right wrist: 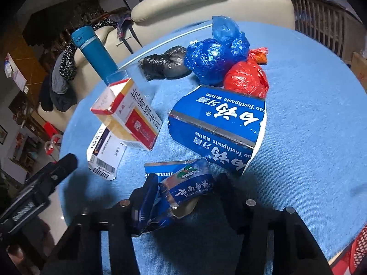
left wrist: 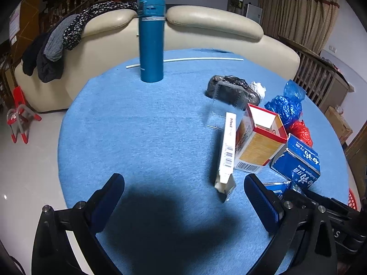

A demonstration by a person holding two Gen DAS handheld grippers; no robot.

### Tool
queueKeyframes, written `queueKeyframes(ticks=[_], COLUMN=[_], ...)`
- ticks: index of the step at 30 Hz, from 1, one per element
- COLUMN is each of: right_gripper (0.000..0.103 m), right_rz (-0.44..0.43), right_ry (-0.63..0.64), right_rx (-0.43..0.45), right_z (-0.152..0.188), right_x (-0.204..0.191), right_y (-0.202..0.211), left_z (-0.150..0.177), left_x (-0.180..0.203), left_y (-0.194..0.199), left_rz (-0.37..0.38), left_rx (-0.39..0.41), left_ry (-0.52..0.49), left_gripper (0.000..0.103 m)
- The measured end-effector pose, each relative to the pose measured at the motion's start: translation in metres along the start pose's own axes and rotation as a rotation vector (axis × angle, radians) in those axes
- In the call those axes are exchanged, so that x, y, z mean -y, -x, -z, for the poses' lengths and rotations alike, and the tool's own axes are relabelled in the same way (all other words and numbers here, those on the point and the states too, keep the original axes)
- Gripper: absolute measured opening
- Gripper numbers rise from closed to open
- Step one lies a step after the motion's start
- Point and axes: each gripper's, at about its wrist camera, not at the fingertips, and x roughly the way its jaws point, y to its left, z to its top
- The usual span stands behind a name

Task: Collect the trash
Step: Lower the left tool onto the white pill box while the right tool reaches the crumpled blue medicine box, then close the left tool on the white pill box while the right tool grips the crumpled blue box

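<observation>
right gripper (right wrist: 183,197): clamped on crumpled toothpaste wrapper (right wrist: 181,183) at near edge of blue table (right wrist: 309,119) | left gripper (left wrist: 183,197): jaws apart, empty | next trash: white carton (left wrist: 227,146) just ahead of my left, long axis pointing away | left nearer

Left wrist cam: sits low behind its hand-held gripper (left wrist: 183,197), tilted down across the blue worktop (left wrist: 137,126) twd the teal flask (left wrist: 151,41) and sofa (left wrist: 206,29). Right wrist cam: closer in, rolled, angled down over the toothpaste box (right wrist: 218,126). Both share the flask, the boxes and the bags right of the flask.
</observation>
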Motion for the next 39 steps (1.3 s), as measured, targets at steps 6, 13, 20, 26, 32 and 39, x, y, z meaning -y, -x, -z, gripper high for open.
queueKeyframes(ticks=[6, 13, 20, 26, 32, 39], right_gripper=[0.055, 0.055, 0.055, 0.055, 0.055, 0.055], right_rz=[-0.030, -0.046, -0.060, -0.060, -0.068, -0.075], right_ry=[-0.011, 0.000, 0.000, 0.006, 0.010, 0.014], right_rx=[0.003, 0.006, 0.009, 0.009, 0.011, 0.040], right_z=[0.004, 0.009, 0.011, 0.013, 0.016, 0.017], right_x=[0.006, 0.009, 0.013, 0.012, 0.010, 0.009], right_y=[0.005, 0.010, 0.012, 0.013, 0.016, 0.027], left_z=[-0.010, -0.018, -0.013, -0.006, 0.002, 0.007], left_x=[0.023, 0.032, 0.034, 0.037, 0.039, 0.040], left_y=[-0.018, -0.043, -0.061, -0.055, -0.038, -0.017], left_rz=[0.019, -0.028, -0.003, 0.011, 0.006, 0.016], left_rx=[-0.029, -0.078, -0.155, -0.170, -0.139, -0.109], left_ry=[-0.066, -0.112, -0.153, -0.154, -0.151, -0.138], left_gripper=[0.103, 0.103, 0.052, 0.016, 0.015, 0.015])
